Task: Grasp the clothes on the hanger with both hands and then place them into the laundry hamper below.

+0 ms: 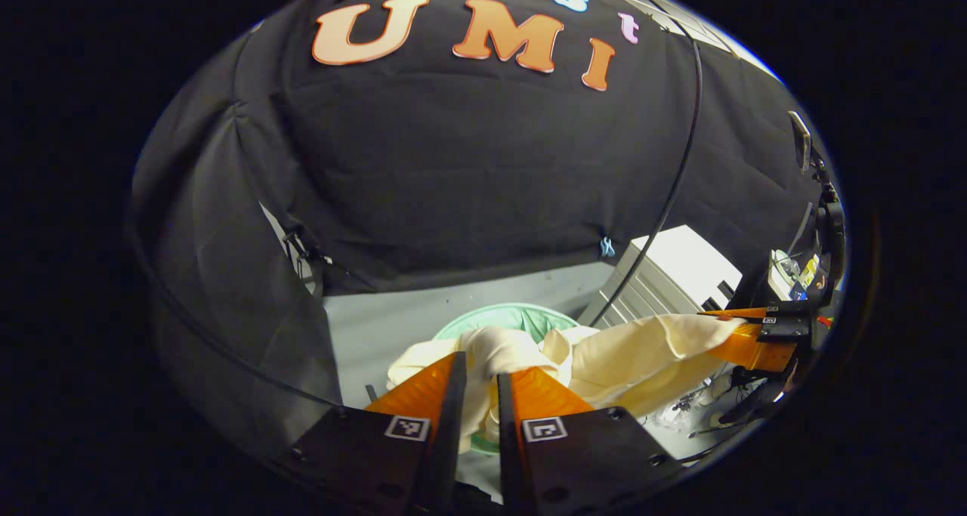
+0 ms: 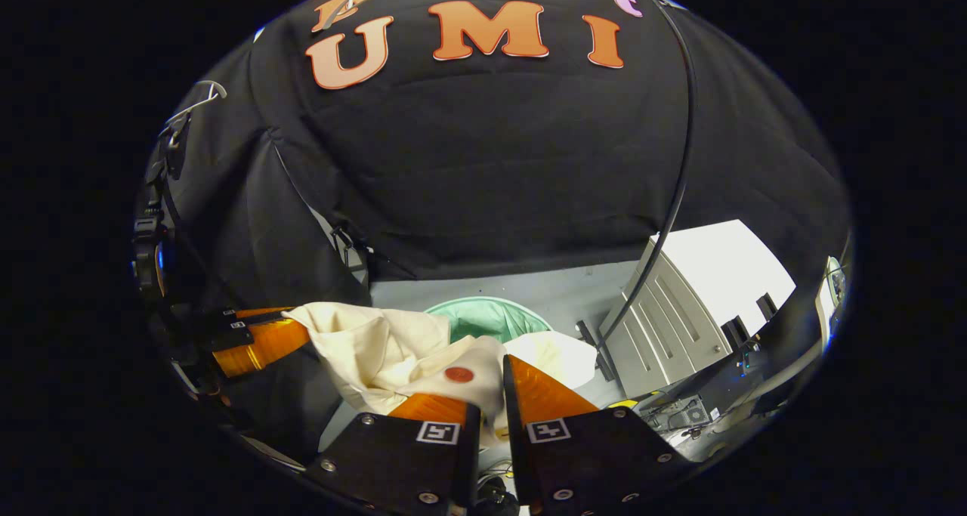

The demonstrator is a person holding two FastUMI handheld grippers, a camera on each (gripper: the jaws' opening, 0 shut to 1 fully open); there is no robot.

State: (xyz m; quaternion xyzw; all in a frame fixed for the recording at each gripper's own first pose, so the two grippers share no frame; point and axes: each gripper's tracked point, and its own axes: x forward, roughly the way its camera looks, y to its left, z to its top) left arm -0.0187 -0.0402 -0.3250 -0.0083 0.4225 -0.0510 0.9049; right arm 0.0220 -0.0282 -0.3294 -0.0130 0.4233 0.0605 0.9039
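Note:
A cream garment [image 1: 627, 353] stretches between both grippers above a round green hamper [image 1: 521, 319] on the floor. In the left gripper view my left gripper [image 1: 480, 376] is shut on one end of the cloth, which bunches up between its fingers. Off to the right in that view the right gripper [image 1: 744, 335] pinches the far end. In the right gripper view my right gripper [image 2: 491, 384] is shut on the garment [image 2: 385, 350], which carries a red round mark. The left gripper [image 2: 283, 323] holds the other end at the left. The hamper [image 2: 487, 318] lies below and beyond the cloth.
A white cabinet [image 2: 680, 297] stands to the right of the hamper. A black cable [image 1: 676, 168] hangs down the booth wall toward it. A metal hanger hook [image 2: 198, 97] shows at the upper left of the right gripper view. Grey floor [image 1: 378, 327] surrounds the hamper.

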